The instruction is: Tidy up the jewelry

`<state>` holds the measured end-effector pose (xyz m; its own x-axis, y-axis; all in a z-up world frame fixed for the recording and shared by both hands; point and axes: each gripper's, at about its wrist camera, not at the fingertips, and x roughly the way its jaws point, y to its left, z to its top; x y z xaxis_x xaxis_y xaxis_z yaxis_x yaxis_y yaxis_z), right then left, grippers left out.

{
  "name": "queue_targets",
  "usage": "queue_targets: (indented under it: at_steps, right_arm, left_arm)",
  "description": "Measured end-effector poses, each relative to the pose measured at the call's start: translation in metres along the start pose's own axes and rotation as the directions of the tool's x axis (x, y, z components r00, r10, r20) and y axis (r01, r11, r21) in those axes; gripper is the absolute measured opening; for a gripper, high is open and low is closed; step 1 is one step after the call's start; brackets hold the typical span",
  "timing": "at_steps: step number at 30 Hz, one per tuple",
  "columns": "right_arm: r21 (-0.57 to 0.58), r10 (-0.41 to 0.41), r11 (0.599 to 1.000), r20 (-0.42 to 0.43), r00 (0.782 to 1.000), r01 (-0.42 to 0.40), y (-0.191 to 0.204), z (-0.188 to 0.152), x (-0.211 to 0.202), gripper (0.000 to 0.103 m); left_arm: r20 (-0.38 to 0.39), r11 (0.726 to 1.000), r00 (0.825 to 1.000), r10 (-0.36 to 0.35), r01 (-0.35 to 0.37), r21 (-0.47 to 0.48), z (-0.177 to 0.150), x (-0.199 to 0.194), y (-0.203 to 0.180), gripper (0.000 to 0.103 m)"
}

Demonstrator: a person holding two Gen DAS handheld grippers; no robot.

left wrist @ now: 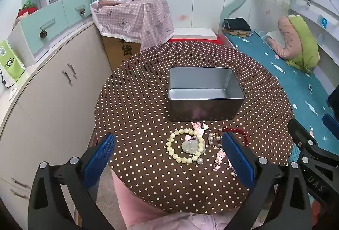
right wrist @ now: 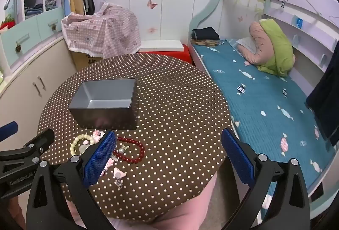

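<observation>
An empty grey metal tin stands mid-table on the brown polka-dot cloth. In front of it lie a pale yellow bead bracelet around a jade pendant, a red bead bracelet, pearl pieces and pink charms. My left gripper hovers open above the near table edge, the yellow bracelet between its fingers' lines of sight. My right gripper is open too, over bare cloth right of the jewelry.
A round table fills the middle. White cabinets stand left, a cloth-covered cardboard box behind, a bed with a teal sheet right. Pink fabric lies below the near table edge.
</observation>
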<state>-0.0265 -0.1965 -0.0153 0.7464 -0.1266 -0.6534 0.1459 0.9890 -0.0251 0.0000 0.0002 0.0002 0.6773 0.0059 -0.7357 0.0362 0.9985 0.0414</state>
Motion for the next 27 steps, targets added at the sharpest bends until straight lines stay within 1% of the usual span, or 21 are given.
queue_targets:
  at_steps: [7,8,9,13,16,24,27]
  right_arm:
    - [-0.003,-0.002,1.000,-0.002,1.000,0.002,-0.0016,-0.0003,0.0008,0.096]
    - [-0.004,-0.002,1.000,-0.001,1.000,0.002,-0.0016,-0.0004,0.0005,0.096]
    - [-0.004,-0.002,1.000,-0.001,1.000,0.002,-0.0017,-0.0005,0.0002,0.096]
    - [-0.003,-0.003,1.000,-0.006,1.000,0.003,-0.0024,-0.0002,0.0018,0.096]
    - [0.001,-0.003,1.000,-0.008,1.000,0.003,-0.0035,0.0003,0.0014,0.096]
    - [-0.003,0.003,1.000,-0.010,1.000,-0.003,0.0016,-0.0019,0.0058,0.096]
    - [-0.006,0.004,1.000,-0.011,1.000,-0.004,-0.0040,-0.0031,0.0060,0.096]
  left_arm:
    - [0.008,1.000,1.000,-0.004,0.004,-0.008,-0.0018,-0.0030,0.0016,0.096]
    - [0.009,1.000,1.000,-0.008,0.008,-0.008,-0.0025,-0.0037,0.0017,0.096]
    - [-0.008,1.000,1.000,-0.019,0.019,-0.006,0.0004,0.0019,0.0022,0.096]
    - [0.001,0.999,0.999,-0.049,0.049,-0.011,0.0026,0.0002,0.0065,0.096]
    - [0.003,0.999,0.999,-0.049,0.049,-0.011,0.0014,-0.0011,0.0001,0.096]
    - [0.004,0.999,0.999,-0.043,0.043,-0.007,0.0020,-0.0013,-0.0019,0.096]
    - [0.000,0.999,0.999,-0.046,0.046,-0.005,0.0027,-0.0003,-0.0023,0.096]
